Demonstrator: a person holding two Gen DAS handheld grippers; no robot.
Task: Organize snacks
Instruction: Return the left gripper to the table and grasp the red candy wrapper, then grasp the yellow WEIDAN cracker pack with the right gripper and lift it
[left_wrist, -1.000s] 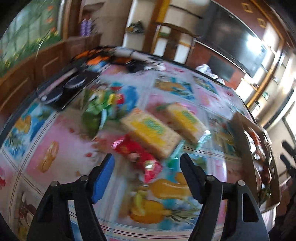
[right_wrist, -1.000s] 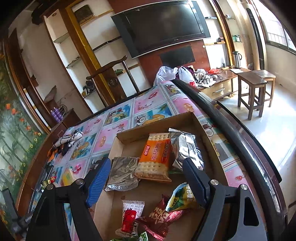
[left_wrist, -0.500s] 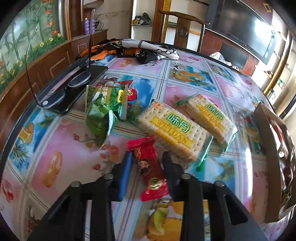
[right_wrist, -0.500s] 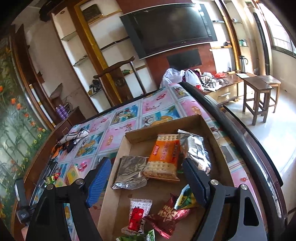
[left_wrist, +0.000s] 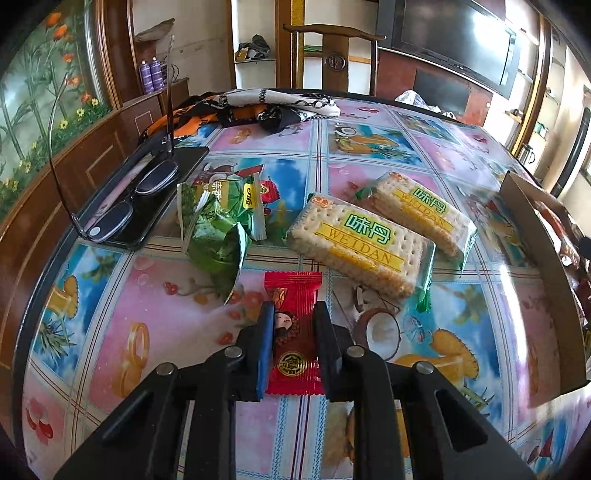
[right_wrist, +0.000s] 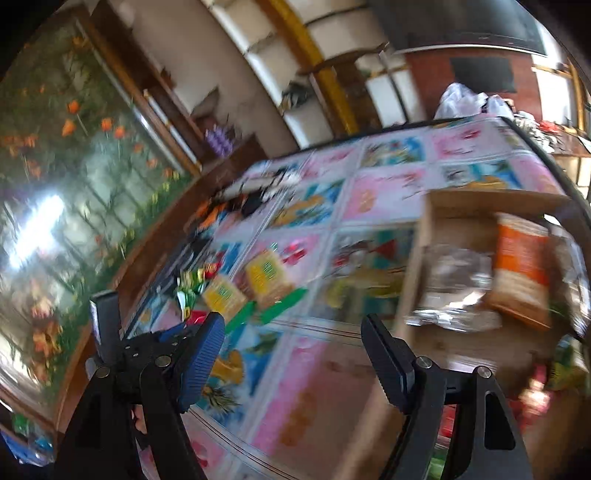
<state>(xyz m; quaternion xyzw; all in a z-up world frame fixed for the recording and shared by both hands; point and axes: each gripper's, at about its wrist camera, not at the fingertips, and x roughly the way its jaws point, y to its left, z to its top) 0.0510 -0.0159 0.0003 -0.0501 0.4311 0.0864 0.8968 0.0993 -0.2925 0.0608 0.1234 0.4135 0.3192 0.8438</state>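
Your left gripper (left_wrist: 293, 325) has just closed from wide open onto the red candy packet (left_wrist: 293, 332), low in the centre of the left wrist view, so this snack is now ready to lift. Your right gripper (right_wrist: 293, 343) is narrowing slightly with nothing between its jaws, and it has swung away from the cardboard box (right_wrist: 413, 266), now at the right of its blurred view.

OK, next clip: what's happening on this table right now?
A person is sorting snacks with two hand-held grippers. The left gripper has shut on a red candy packet lying on the fruit-print tablecloth. Two cracker packs and a green wrapper remain loose beyond it. The right gripper is empty, its jaws closing slightly, beside the cardboard box that already holds snacks.
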